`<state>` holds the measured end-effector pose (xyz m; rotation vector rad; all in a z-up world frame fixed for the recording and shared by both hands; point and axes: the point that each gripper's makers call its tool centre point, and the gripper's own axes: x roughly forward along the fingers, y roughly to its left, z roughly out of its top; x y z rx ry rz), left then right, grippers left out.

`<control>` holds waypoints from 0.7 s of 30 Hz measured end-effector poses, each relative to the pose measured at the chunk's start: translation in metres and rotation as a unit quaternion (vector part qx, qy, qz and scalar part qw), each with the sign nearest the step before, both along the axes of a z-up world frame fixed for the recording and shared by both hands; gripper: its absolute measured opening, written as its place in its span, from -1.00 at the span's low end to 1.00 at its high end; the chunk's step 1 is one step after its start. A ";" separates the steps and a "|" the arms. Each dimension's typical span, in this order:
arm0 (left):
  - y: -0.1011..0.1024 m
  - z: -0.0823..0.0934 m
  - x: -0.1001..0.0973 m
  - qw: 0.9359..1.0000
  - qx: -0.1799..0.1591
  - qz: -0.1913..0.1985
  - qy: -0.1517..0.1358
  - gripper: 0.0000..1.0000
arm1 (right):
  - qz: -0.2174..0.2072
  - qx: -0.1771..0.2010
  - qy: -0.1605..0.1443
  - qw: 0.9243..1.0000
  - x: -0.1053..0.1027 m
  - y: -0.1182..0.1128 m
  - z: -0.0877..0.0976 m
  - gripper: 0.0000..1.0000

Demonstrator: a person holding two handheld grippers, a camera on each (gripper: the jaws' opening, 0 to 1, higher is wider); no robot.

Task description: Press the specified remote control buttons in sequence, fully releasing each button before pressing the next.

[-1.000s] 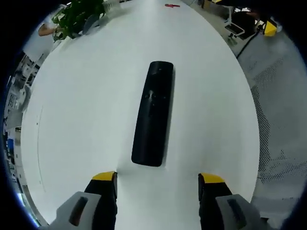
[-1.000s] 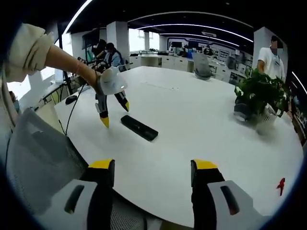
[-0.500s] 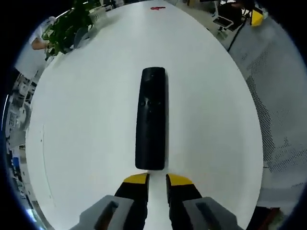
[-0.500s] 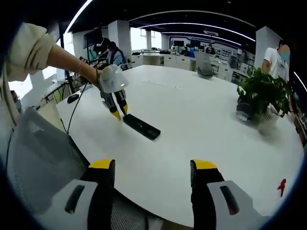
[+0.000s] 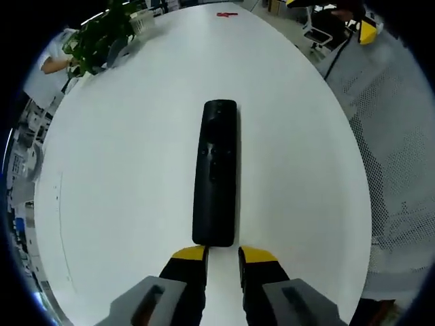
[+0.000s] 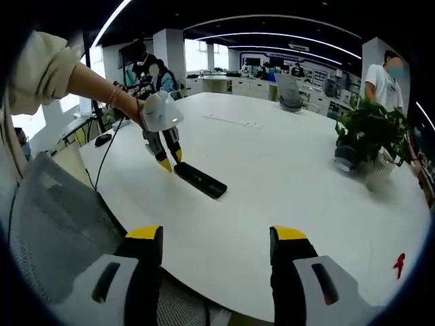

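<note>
White and oval, the bench (image 5: pixel 122 170) sits in an open-plan office with ceiling light strips and people at desks along the back. In the left gripper view, the left gripper (image 5: pixel 221 257) has its yellow-tipped jaws drawn nearly together, a thin slit between them, holding nothing; their tips sit just short of the near end of the black remote control (image 5: pixel 216 173). The remote lies flat on the bench, lengthwise away from the jaws, with small buttons on its upper half. Seen in the right gripper view, that same gripper (image 6: pixel 167 161) points down at the end of the remote (image 6: pixel 199 180), held in a person's hand (image 6: pixel 132 109) with a light sleeve (image 6: pixel 37 71). The right gripper (image 6: pixel 216 239) has its jaws wide apart and empty, hovering over the bench's near edge, well apart from the remote. Farther out stands a potted plant (image 6: pixel 369 129) in a white pot near the bench's far side, and a small red object (image 6: pixel 398 261) lies by the edge. A grey mesh chair back (image 6: pixel 54 224) stands beside the bench.
</note>
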<state>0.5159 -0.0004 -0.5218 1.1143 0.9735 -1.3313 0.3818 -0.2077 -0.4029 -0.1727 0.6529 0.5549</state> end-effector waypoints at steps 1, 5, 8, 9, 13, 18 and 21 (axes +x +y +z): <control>-0.001 0.000 0.002 1.000 -0.003 0.004 0.000 -0.51 | -0.001 0.000 0.000 1.000 0.000 0.000 0.000 0.32; -0.007 0.003 0.004 1.000 -0.020 0.014 -0.004 -0.38 | -0.001 0.000 0.000 1.000 0.000 0.000 0.000 0.32; -0.014 0.006 0.003 0.999 -0.030 0.015 -0.003 -0.36 | 0.000 0.000 0.000 1.000 0.000 0.000 0.000 0.32; -0.015 0.005 0.003 0.999 -0.031 0.013 -0.004 -0.36 | 0.000 0.001 0.001 1.000 0.000 0.000 0.000 0.32; -0.021 0.004 0.003 0.999 -0.032 0.010 -0.002 -0.42 | 0.000 0.001 0.002 1.000 0.000 0.001 -0.001 0.32; -0.023 0.005 0.002 1.000 -0.027 -0.002 -0.007 -0.50 | 0.000 0.003 0.002 1.000 0.000 0.001 0.000 0.32; -0.021 0.005 0.003 1.000 -0.025 -0.001 -0.005 -0.51 | 0.000 0.003 0.002 1.000 0.000 0.001 0.000 0.32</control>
